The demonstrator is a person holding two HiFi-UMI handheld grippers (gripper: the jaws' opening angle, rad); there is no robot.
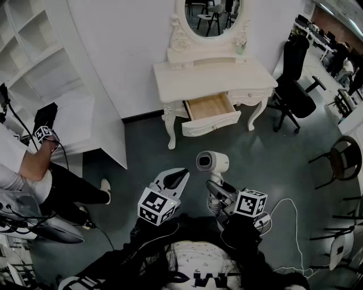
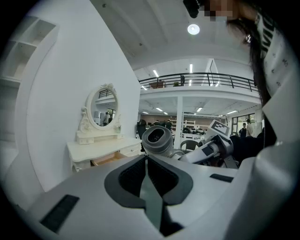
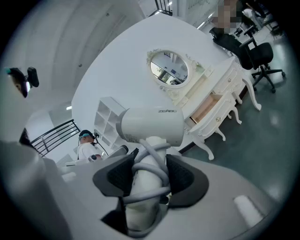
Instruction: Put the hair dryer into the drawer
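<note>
My right gripper [image 1: 216, 193] [image 3: 149, 179] is shut on the handle of a white hair dryer [image 1: 212, 163] [image 3: 151, 126], with its grey cord wound round that handle. The dryer's barrel rises above the jaws; its round end faces up in the head view. My left gripper [image 1: 173, 179] [image 2: 146, 176] is shut with nothing between its pads, just left of the dryer [image 2: 158, 140]. A white dressing table [image 1: 212, 79] stands ahead by the wall. Its wooden drawer [image 1: 210, 113] [image 3: 206, 107] is pulled out, and the part of its inside that shows is bare.
A white shelf unit [image 1: 51, 73] stands at the left, with another person [image 1: 39, 175] sitting beside it. A black office chair [image 1: 292, 85] is right of the dressing table, more chairs [image 1: 343, 161] further right. An oval mirror [image 1: 215, 17] tops the table. Cables [image 1: 286, 226] lie on the grey floor.
</note>
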